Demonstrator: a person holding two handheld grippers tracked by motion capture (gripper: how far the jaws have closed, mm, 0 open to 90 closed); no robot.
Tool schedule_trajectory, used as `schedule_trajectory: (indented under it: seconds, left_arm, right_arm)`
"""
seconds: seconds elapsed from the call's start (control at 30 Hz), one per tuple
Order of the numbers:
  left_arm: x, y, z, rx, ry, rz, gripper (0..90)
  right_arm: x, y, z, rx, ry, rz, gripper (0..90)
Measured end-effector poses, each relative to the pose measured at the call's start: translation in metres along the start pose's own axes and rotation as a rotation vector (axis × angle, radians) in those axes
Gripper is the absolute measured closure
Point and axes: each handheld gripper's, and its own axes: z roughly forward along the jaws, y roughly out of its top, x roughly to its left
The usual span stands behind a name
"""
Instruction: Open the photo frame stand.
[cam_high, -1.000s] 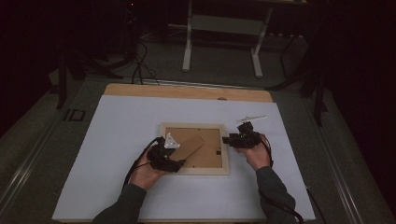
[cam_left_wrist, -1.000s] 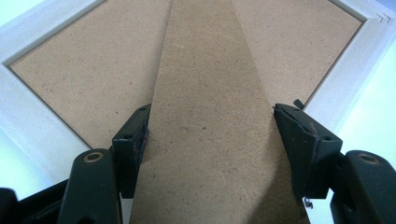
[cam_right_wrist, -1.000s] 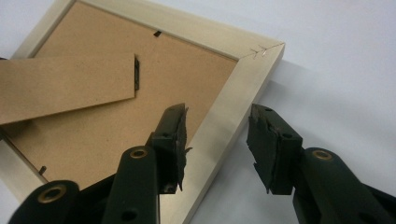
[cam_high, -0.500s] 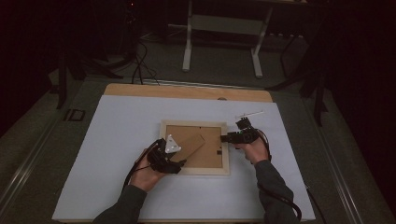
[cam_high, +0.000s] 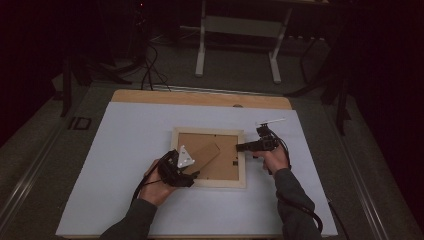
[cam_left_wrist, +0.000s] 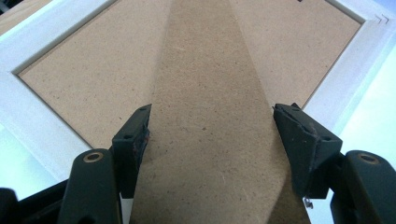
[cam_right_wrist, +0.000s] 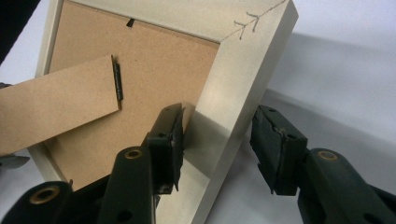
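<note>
A pale wooden picture frame (cam_high: 207, 182) lies face down near the middle of the white board, its brown backing up. A brown easel stand strip (cam_high: 205, 154) slants across the back. My left gripper (cam_high: 192, 175) is at the frame's near left corner, and its jaws press on both edges of the stand strip (cam_left_wrist: 210, 116). My right gripper (cam_high: 240, 147) straddles the frame's right rail (cam_right_wrist: 224, 93). Its jaws have just been closing with that rail between them. The inner pad is against the rail, but a gap remains at the outer pad.
The white board (cam_high: 125, 150) covers the table, with a bare wooden strip (cam_high: 200, 97) along its far edge. Beyond the table stand white metal legs (cam_high: 202, 45) and floor cables (cam_high: 150, 65). A cable trails from each gripper toward the person.
The right gripper has edged slightly left over the frame's right rail. The left hand and the frame have stayed put.
</note>
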Motion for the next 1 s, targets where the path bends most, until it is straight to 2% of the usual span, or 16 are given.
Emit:
schedule_trajectory:
  seconds: [0.17,0.33,0.7,0.83,0.93,1.0]
  left_arm:
    - [0.003,-0.001,0.000,-0.005,-0.024,-0.019,35.2]
    - [0.009,-0.003,0.001,-0.002,-0.074,-0.070,35.1]
    - [0.014,-0.004,0.003,0.001,-0.121,-0.119,35.1]
    - [0.020,-0.005,0.002,-0.006,-0.173,-0.168,36.2]
    - [0.026,-0.007,0.001,-0.030,-0.236,-0.222,37.8]
    - [0.028,-0.008,0.001,-0.030,-0.256,-0.236,39.1]
  right_arm:
    - [0.003,-0.001,-0.002,-0.009,-0.010,0.008,54.9]
    - [0.004,-0.003,-0.004,-0.023,-0.017,0.003,55.1]
    - [0.005,-0.006,-0.005,-0.040,-0.017,0.007,55.3]
    - [0.006,-0.006,-0.006,-0.042,-0.020,0.002,55.3]
    - [0.007,-0.006,-0.007,-0.047,-0.021,-0.006,55.3]
    - [0.008,-0.006,-0.008,-0.050,-0.024,-0.012,55.3]
